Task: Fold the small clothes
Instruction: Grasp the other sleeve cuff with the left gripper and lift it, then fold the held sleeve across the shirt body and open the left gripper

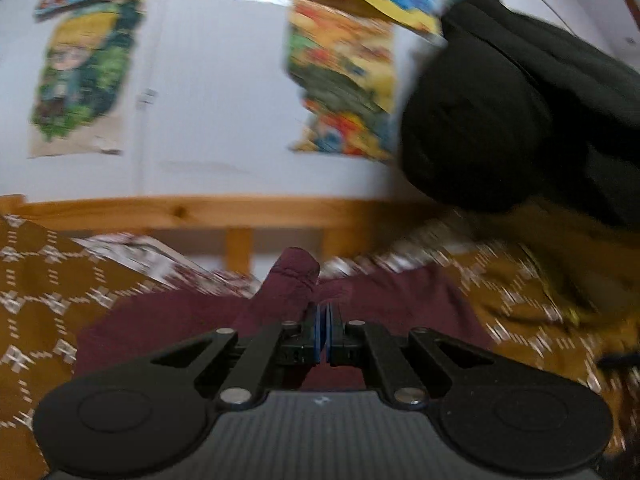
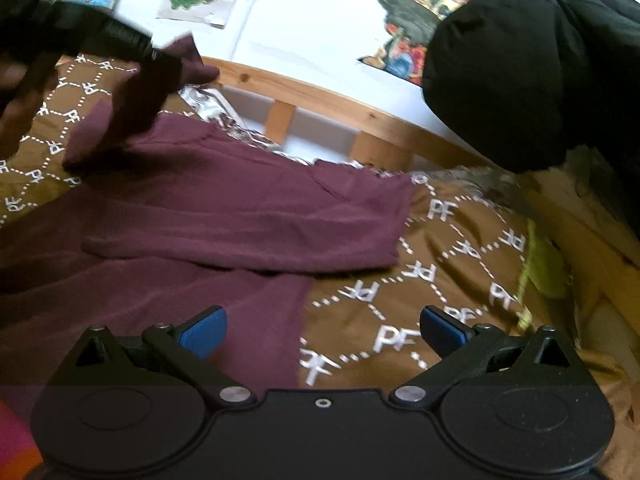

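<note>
A maroon garment (image 2: 224,208) lies spread on a brown patterned bedspread (image 2: 452,280), one part folded over across its middle. My left gripper (image 1: 322,320) is shut on a lifted edge of the maroon garment (image 1: 294,280); the right wrist view shows it at the upper left (image 2: 160,64), holding a corner of the cloth up. My right gripper (image 2: 323,334) is open and empty, low over the garment's near right edge, its blue pads (image 2: 204,330) wide apart.
A wooden bed rail (image 2: 320,100) runs behind the bedspread, with a white wall and colourful posters (image 1: 340,76) beyond. A bulky black object (image 2: 532,64) hangs at the upper right. A yellow-green item (image 2: 540,264) lies at the bed's right edge.
</note>
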### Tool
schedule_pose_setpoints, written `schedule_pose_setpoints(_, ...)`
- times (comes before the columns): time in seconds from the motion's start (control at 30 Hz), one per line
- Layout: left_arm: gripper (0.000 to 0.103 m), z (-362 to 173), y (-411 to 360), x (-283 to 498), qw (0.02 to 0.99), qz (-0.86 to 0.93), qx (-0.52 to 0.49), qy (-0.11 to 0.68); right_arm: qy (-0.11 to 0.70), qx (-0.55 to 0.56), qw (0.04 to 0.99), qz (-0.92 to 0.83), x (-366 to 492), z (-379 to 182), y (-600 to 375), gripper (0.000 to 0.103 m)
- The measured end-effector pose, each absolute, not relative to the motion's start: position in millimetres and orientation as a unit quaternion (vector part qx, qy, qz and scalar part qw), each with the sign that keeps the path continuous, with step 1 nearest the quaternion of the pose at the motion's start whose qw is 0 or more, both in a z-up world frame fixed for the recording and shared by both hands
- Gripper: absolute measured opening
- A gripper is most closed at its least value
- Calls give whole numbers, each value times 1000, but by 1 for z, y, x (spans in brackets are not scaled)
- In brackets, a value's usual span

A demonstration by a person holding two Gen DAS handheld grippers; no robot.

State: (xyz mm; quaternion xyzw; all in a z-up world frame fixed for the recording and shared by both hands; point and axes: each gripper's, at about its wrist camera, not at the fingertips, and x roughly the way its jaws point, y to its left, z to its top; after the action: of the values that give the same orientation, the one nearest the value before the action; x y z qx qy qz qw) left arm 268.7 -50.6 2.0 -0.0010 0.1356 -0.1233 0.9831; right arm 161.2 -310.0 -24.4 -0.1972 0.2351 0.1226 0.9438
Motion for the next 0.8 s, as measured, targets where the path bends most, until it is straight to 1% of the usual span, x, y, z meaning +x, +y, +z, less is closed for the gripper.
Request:
schedule_pose_setpoints(0.2,2,-30,-79,257,969,-161,26,183,239,-196,944,114,159,-27,-319,102)
schedule_pose_setpoints(0.33,3,-39,-82,257,962,-163,27,218,241,-192,945,113,160,-29,-321,102)
schedule_pose_setpoints(0.43,22,-43,-79,258,955,-173,11,243,242,-191,945,113,161,-30,-320,102)
schedule_pose_setpoints(0.47,39,-44,-77,257,952,-178,5,249,242,-191,945,113,161,-30,-320,102)
schedule_pose_setpoints(0.5,58,-44,-75,256,951,-180,1,253,241,-190,945,114,162,-29,-320,102)
schedule_pose_setpoints(0.57,72,-44,-72,251,950,-189,-4,250,240,-190,945,115,162,-29,-319,102)
schedule_pose_setpoints(0.63,73,-43,-69,246,946,-206,-2,252,239,-190,945,114,162,-29,-317,102)
schedule_pose_setpoints(0.67,75,-43,-68,244,943,-214,-3,256,239,-189,946,114,162,-29,-317,102)
schedule_pose_setpoints(0.7,80,-41,-66,242,940,-221,-9,260,239,-188,946,114,162,-29,-316,102)
schedule_pose_setpoints(0.8,90,-36,-50,236,932,-238,-57,267,239,-183,947,114,164,-29,-315,102)
